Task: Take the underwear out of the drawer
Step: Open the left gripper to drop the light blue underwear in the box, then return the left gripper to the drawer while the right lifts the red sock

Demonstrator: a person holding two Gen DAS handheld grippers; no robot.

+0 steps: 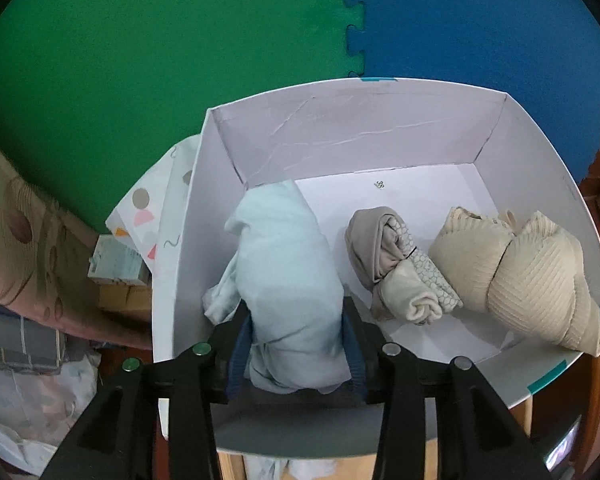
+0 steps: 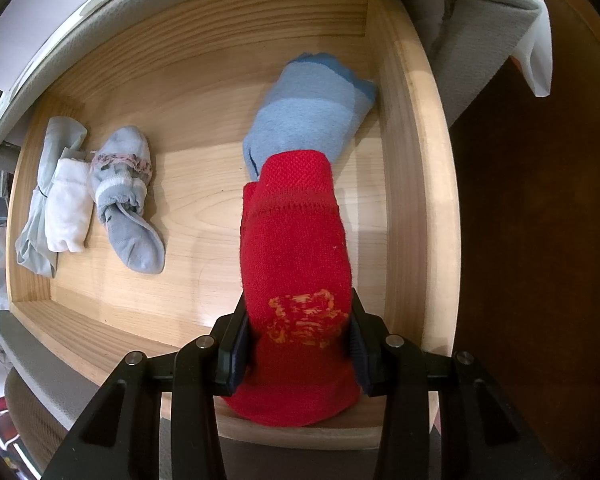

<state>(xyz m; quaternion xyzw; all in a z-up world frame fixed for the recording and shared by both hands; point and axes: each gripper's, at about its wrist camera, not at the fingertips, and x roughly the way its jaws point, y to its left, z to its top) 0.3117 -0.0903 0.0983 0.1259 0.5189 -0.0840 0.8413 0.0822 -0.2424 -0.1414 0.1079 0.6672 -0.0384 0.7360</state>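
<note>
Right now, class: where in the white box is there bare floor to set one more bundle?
Bare floor lies along the white box's back wall, behind the beige bundle and cream bundle, plus a narrow lane between the pale blue bundle and beige one. The right side is crowded.

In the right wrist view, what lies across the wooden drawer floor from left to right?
Pale grey-green rolled garment → white rolled cloth → grey sock bundle with a pink-patterned band → red knitted sock with an orange print, gripped in the right tool. The light blue folded sock lies farther back, overlapping the red one.
</note>
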